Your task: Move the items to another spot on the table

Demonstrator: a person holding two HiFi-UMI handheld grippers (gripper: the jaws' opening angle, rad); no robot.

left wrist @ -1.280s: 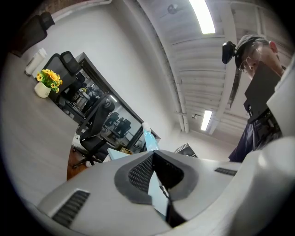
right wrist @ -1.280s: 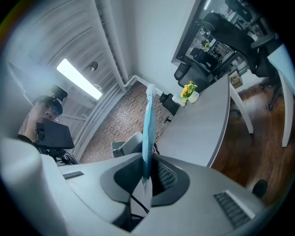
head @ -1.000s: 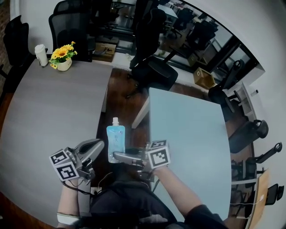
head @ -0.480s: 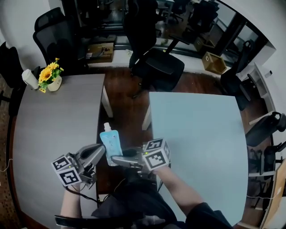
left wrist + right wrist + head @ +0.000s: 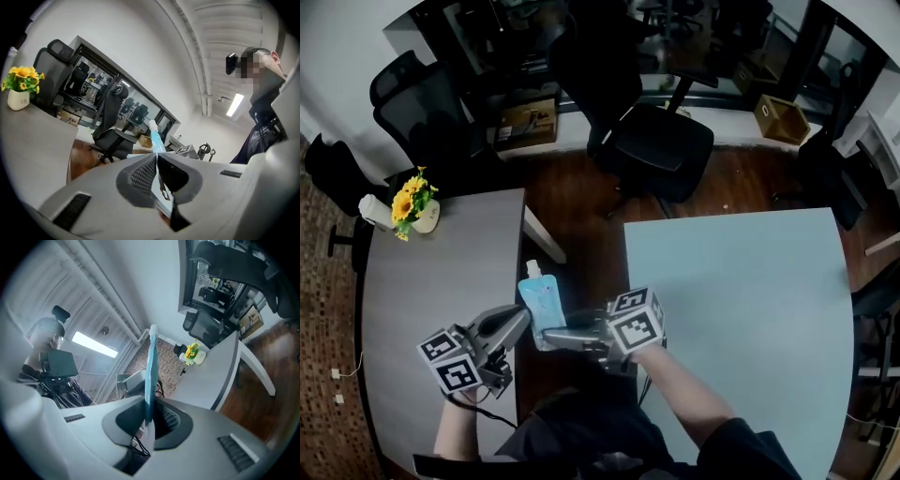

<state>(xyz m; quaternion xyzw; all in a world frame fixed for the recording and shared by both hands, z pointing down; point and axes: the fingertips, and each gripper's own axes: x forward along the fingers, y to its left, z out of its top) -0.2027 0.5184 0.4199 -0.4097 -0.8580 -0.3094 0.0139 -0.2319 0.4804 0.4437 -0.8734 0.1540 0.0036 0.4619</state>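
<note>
Pouch [image 5: 540, 302] hangs over dark wood floor [image 5: 581, 206], in the gap between the matte pale-blue table [image 5: 741, 300] and grey table [image 5: 441, 281]. Black mesh chairs [image 5: 661, 150] stand beyond. Flat, glossy blue and white-capped, it is pinched tight by both left gripper [image 5: 523, 323] and right gripper [image 5: 551, 335].

Nothing legible anywhere, not even on the blue pouch [image 5: 541, 302].

You are in an office. A grey table [image 5: 441, 272] and a pale blue table [image 5: 750, 291], both plain work desks, rest on a dark wood floor [image 5: 581, 197], with black swivel chairs [image 5: 661, 150] drawn up near them. Behind a dark-framed glass partition [image 5: 101, 79] you see more chairs of the same kind. A strip light [image 5: 235, 104] hangs overhead, and a pot of yellow flowers [image 5: 420, 212] decorates the grey table.
</note>
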